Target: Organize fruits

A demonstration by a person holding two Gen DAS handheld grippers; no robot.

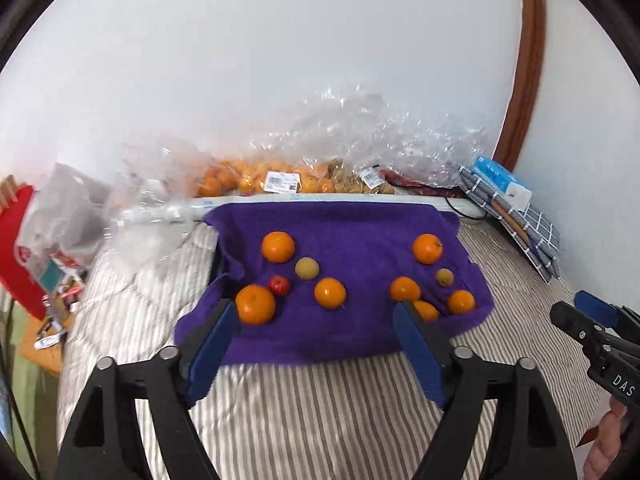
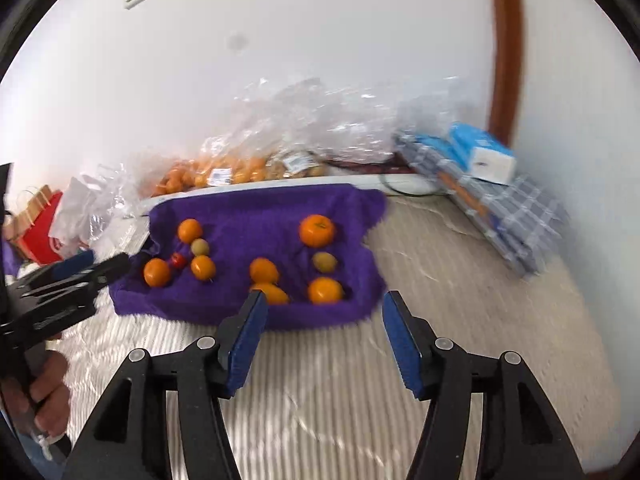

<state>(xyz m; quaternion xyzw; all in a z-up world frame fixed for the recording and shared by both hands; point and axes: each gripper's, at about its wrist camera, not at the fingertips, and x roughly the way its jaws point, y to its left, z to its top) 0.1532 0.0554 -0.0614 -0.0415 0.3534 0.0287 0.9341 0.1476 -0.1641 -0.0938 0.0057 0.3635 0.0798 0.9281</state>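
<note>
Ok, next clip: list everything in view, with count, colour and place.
oranges: seven, orange, on towel
small round fruits: two, yellow-green, on towel
small red fruit: one, left cluster
towel: one, purple, on striped bedcover
bagged fruit: clear bags, along wall
red bag: one, far left
checked cloth: blue-white, right, blue-white box on top
left gripper: fingers open, empty
right gripper: fingers open, empty

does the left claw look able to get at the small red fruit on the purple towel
Probably yes: the left claw is open and the small red fruit lies uncovered, though the large orange touching it crowds the grip.
</note>
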